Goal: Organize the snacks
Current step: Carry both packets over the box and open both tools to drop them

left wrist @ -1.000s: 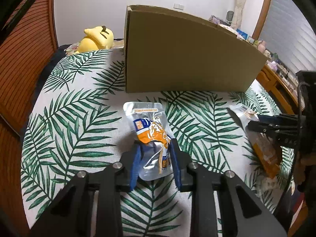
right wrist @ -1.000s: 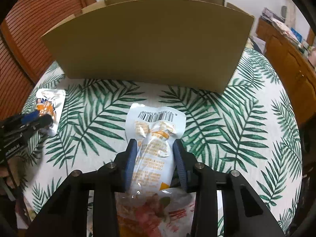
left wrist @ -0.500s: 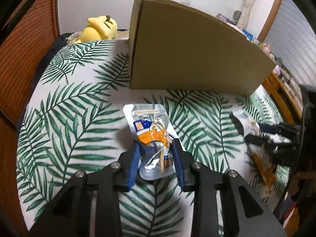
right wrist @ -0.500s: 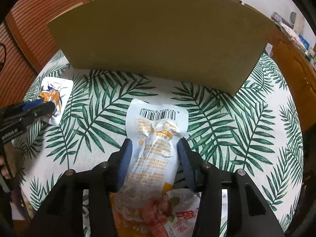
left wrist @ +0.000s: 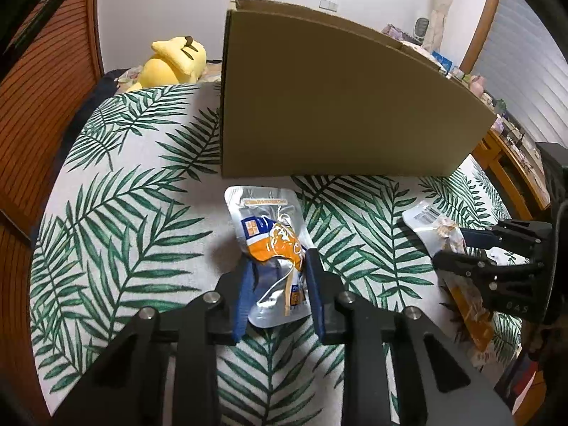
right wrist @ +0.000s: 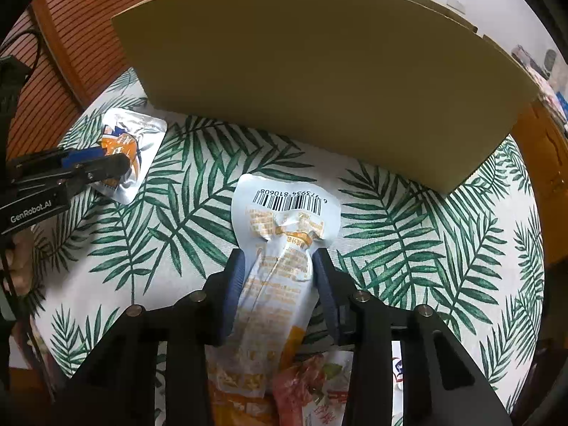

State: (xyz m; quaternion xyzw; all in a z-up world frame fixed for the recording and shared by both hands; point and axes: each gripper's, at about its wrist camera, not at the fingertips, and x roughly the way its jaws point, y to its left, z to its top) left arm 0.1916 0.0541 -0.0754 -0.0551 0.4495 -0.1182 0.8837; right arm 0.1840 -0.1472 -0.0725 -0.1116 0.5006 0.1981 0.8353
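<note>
Left gripper (left wrist: pixel 278 284): the blue pads are clenched on the lower half of a silver pouch with an orange label (left wrist: pixel 271 248), creasing the foil between them. The right gripper (right wrist: pixel 278 284) has just been closing, and its pads now pinch the middle of a white pouch with a barcode (right wrist: pixel 284 234), which crumples at the pinch. Each grip sits near the trailing end of the pack, probably so that the free end leads when it is carried.

Both pouches lie on the palm-leaf tablecloth (left wrist: pixel 124 220), well apart, each just in front of the tall cardboard box (left wrist: pixel 330 106), the likely destination. More snack packets (right wrist: pixel 305 383) lie beneath the right gripper, one partly under the white pouch. A yellow plush toy (left wrist: pixel 174 62) rests beyond the table's far edge.
</note>
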